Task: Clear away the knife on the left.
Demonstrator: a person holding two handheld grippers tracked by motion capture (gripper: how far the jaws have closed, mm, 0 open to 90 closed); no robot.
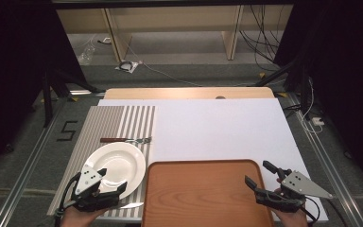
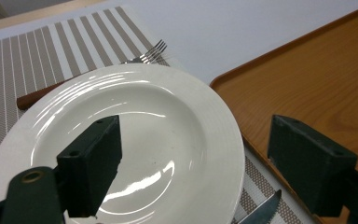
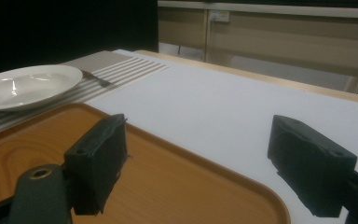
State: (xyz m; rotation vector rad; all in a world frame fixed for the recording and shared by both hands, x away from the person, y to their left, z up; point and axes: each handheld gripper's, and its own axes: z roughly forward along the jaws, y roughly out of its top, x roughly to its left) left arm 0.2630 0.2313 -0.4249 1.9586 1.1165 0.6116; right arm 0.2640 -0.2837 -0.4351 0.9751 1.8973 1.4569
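While jaws gape: left gripper (image 1: 111, 182) (over plate (image 1: 123, 158)), right gripper (image 1: 260, 176) above tray (image 1: 203, 198).

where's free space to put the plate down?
Wooden tray: bare inside its rim, between left tool and right tool. White sheet: bare from placemat edge to the right side. Crowded: placemat, holding plate, fork and a knife.

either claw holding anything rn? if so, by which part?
Nothing held. Left claw is open, jaws apart over the white plate's near rim. Right claw is open at the wooden tray's right edge.
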